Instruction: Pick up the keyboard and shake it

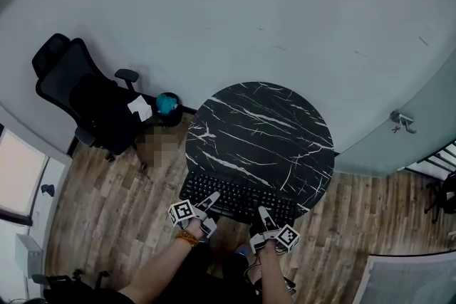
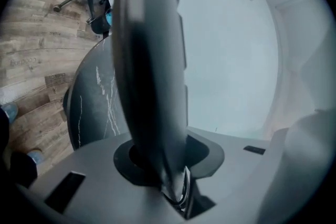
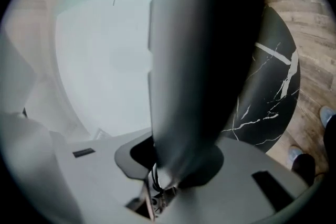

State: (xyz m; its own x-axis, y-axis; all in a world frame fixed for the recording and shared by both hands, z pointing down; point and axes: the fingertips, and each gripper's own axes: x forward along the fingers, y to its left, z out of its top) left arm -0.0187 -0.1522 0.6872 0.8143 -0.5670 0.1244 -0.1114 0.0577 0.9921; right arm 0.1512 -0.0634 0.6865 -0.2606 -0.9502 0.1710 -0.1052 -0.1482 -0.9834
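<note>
– Left gripper [image 1: 208, 203], right gripper [image 1: 265, 214]: how were the jaws?
– Each was clamped on the keyboard [image 1: 239, 197], at its near long edge.
– Keyboard's place?
– It was at the black marble table's [image 1: 265, 121] near rim.

- The head view looks steeply down from high above the round black marble worktop [image 1: 271, 117].
- Each gripper view sits very close behind its own jaws, facing the pale wall [image 2: 231, 60].
- All three views share the worktop.
</note>
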